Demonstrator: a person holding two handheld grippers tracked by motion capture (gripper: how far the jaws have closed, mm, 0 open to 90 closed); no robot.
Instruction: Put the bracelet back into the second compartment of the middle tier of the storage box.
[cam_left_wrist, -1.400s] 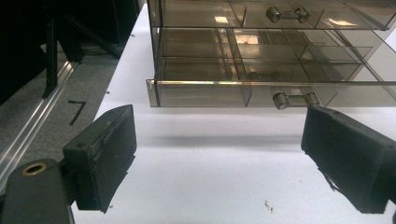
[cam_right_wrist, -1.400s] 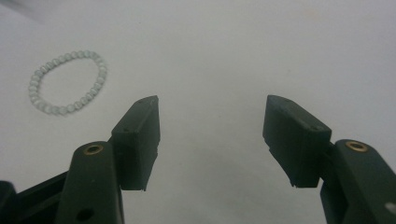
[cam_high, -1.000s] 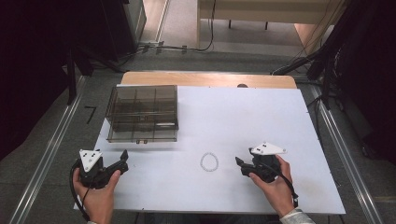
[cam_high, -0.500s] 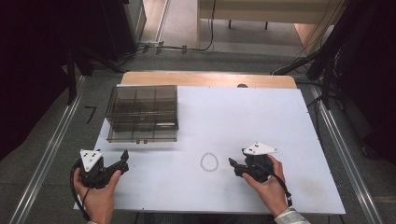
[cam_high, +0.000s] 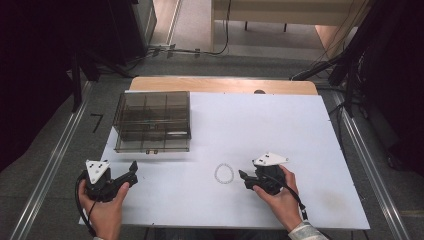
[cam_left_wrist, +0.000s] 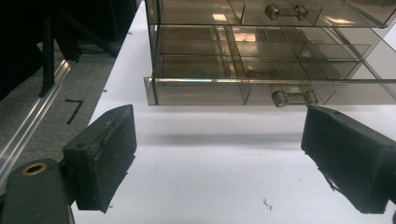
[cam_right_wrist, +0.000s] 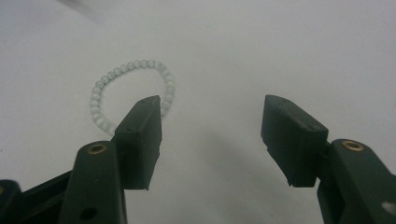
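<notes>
Table: white sheet, far wooden edge exposed.
Bead bracelet: near side hidden behind right gripper, jaws wide.
Left gripper: wide, empty.
Organizer box: top cut off.

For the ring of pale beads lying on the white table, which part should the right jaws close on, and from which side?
Probably the near arc of the pale bead bracelet, taken from above. It lies flat on the white table as an open loop, so only the thin strand offers a grip. The right gripper is open beside it and would likely need to straddle that strand, one jaw inside the loop.
</notes>
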